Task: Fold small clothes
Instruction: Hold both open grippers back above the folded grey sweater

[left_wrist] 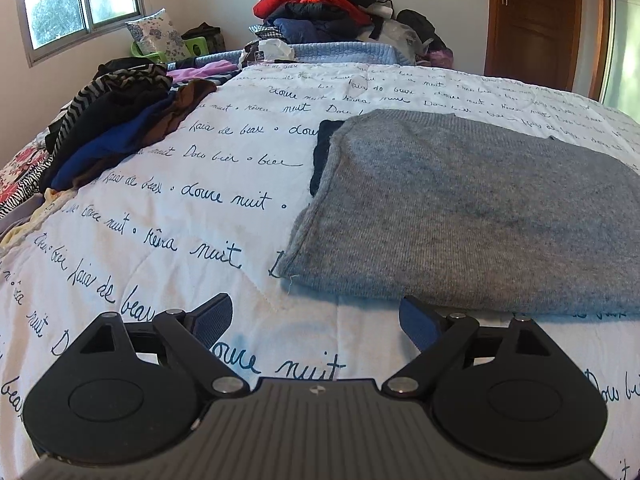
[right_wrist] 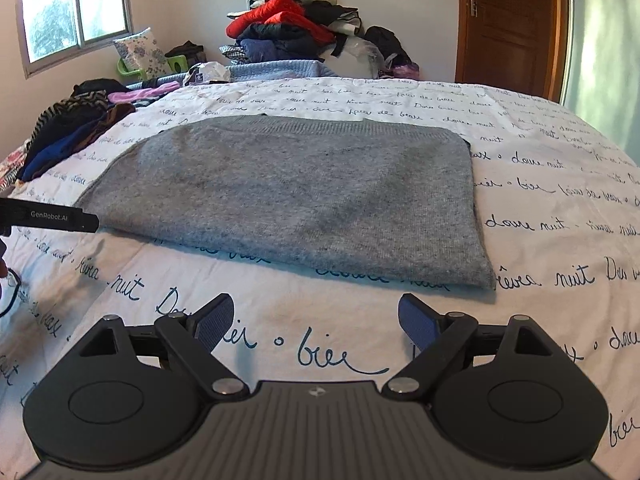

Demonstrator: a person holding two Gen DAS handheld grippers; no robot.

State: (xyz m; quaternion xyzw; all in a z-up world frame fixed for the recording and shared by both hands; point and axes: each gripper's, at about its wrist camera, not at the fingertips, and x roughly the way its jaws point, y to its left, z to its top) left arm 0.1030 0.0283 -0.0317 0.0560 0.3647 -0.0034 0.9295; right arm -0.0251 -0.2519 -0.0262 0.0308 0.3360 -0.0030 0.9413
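Note:
A grey knit garment (left_wrist: 472, 208) lies folded flat on the white quilt with script writing (left_wrist: 180, 200); a dark piece of cloth (left_wrist: 323, 148) peeks out from under its far left side. My left gripper (left_wrist: 315, 304) is open and holds nothing, hovering over the quilt just short of the garment's near left corner. In the right wrist view the same grey garment (right_wrist: 288, 196) fills the middle. My right gripper (right_wrist: 316, 300) is open with nothing between its fingers, just short of the near edge towards the right corner. The left gripper's finger (right_wrist: 52, 218) shows at that view's left edge.
A heap of dark, striped and blue clothes (left_wrist: 116, 124) lies on the bed's left side. A tall pile with a red jacket (left_wrist: 316, 4) stands behind the bed. A window (left_wrist: 80, 0) is at the back left, a wooden door (left_wrist: 532, 24) at the back right.

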